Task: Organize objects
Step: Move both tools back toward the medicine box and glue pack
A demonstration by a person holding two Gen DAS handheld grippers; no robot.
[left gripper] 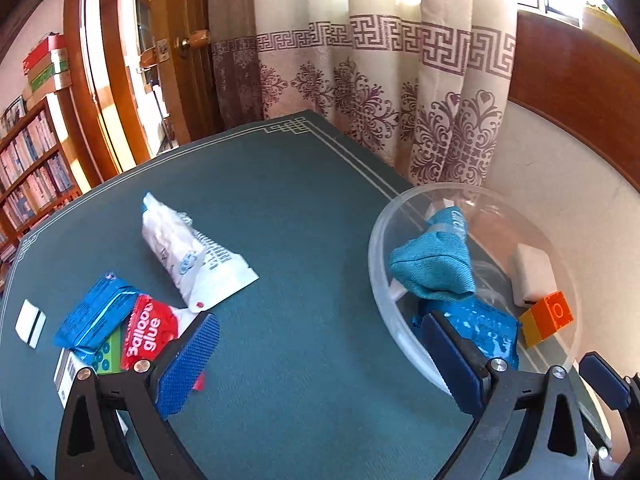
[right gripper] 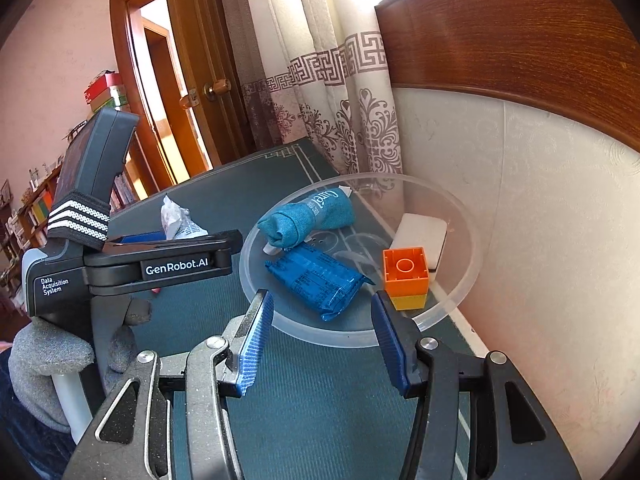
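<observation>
A clear plastic bowl [left gripper: 376,264] [right gripper: 296,330] at the table's right edge holds a rolled teal cloth [left gripper: 432,268] [right gripper: 308,220], a blue packet [left gripper: 488,328] [right gripper: 320,280], a white box [left gripper: 532,276] [right gripper: 422,232] and an orange-and-yellow brick [left gripper: 548,318] [right gripper: 406,276]. On the green mat to the left lie a white plastic bag [left gripper: 192,256], a second blue packet [left gripper: 96,312] and a red balloon-glue packet [left gripper: 148,336]. My left gripper [left gripper: 324,360] is wide open over bare mat between the loose pile and the bowl, holding nothing. In front of the bowl, my right gripper [right gripper: 323,344] stands open and empty.
A small white piece [left gripper: 30,324] lies at the mat's far left. A wall and wooden headboard [right gripper: 520,40] close off the right side, curtains [left gripper: 380,80] the back. A gloved hand [right gripper: 44,364] holds the left gripper's body [right gripper: 160,268] to the left of the bowl.
</observation>
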